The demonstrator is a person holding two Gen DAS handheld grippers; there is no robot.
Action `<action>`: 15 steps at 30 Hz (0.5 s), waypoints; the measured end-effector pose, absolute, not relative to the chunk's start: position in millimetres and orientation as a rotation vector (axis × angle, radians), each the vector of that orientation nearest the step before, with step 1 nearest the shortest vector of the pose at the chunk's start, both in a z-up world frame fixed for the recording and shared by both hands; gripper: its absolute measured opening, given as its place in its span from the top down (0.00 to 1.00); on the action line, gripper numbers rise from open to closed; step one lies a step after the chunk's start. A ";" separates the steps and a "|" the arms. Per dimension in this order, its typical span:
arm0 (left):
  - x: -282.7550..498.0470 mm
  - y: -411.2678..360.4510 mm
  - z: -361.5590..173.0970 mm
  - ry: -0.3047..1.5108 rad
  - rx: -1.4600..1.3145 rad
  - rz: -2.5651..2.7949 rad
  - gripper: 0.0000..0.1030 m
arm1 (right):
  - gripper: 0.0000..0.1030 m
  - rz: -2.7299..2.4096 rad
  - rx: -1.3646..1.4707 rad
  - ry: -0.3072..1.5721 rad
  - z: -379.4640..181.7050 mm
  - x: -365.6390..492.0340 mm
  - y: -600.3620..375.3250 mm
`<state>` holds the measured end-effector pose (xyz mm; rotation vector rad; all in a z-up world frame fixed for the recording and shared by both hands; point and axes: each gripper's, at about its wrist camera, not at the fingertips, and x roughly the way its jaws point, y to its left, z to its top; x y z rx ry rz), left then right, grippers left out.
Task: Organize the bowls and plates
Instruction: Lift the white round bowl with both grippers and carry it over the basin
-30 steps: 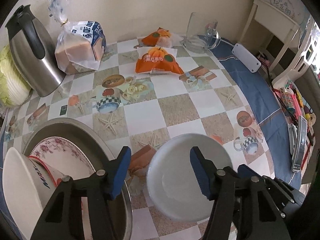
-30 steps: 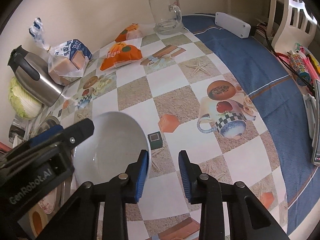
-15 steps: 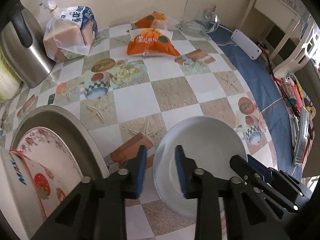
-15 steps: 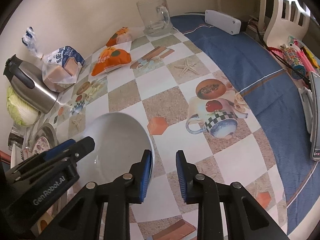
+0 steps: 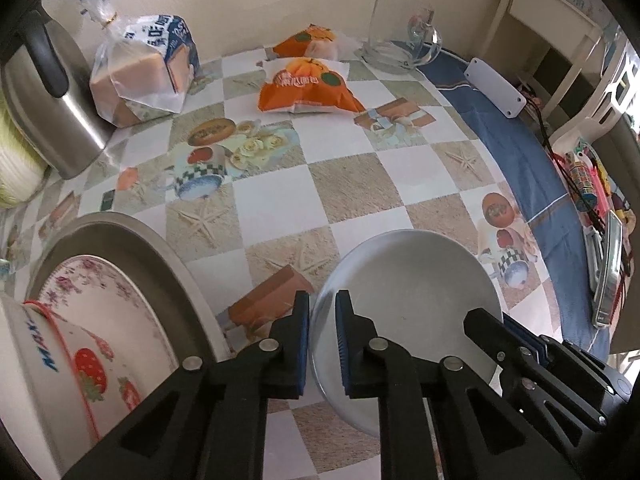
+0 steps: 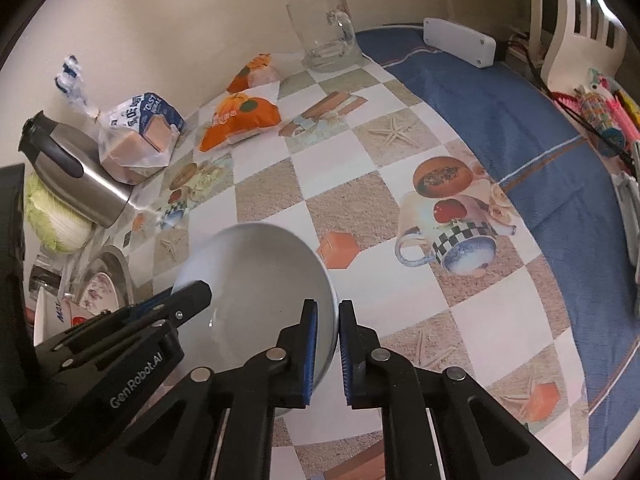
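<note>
A plain white bowl (image 5: 408, 300) sits on the checkered tablecloth, held from both sides. My left gripper (image 5: 322, 312) pinches its left rim, the jaws closing down tight with the rim between the blue pads. In the right wrist view my right gripper (image 6: 328, 324) is shut the same way on the right rim of the white bowl (image 6: 256, 280), and the left gripper (image 6: 192, 294) reaches in from the left. To the left stands a metal basin (image 5: 168, 252) holding a floral plate (image 5: 100, 292) and a strawberry-print bowl (image 5: 52, 364).
At the back stand a steel kettle (image 5: 48, 92), a bag of bread (image 5: 140, 76), two orange snack packs (image 5: 304, 88) and a glass mug (image 5: 400, 44). A cabbage (image 6: 56, 220) lies behind the kettle. A white box (image 5: 494, 88) and clutter line the blue cloth's right edge.
Both grippers went from open beside the bowl's rim to shut on it, the left closing from wide apart. The left wrist view has shifted slightly towards the bowl.
</note>
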<state>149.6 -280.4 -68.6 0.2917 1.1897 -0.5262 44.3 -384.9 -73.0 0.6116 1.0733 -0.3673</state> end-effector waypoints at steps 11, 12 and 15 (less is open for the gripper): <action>140.3 -271.2 -19.1 1.073 0.288 -0.528 0.87 | 0.88 -0.345 0.620 1.007 -43.0 43.2 -380.7; 138.6 -270.2 -13.7 1.063 0.290 -0.530 0.87 | 0.88 -0.350 0.616 0.998 -37.4 42.6 -380.4; 133.7 -264.4 6.0 1.024 0.286 -0.532 0.87 | 0.88 -0.362 0.595 0.966 -18.9 41.4 -376.2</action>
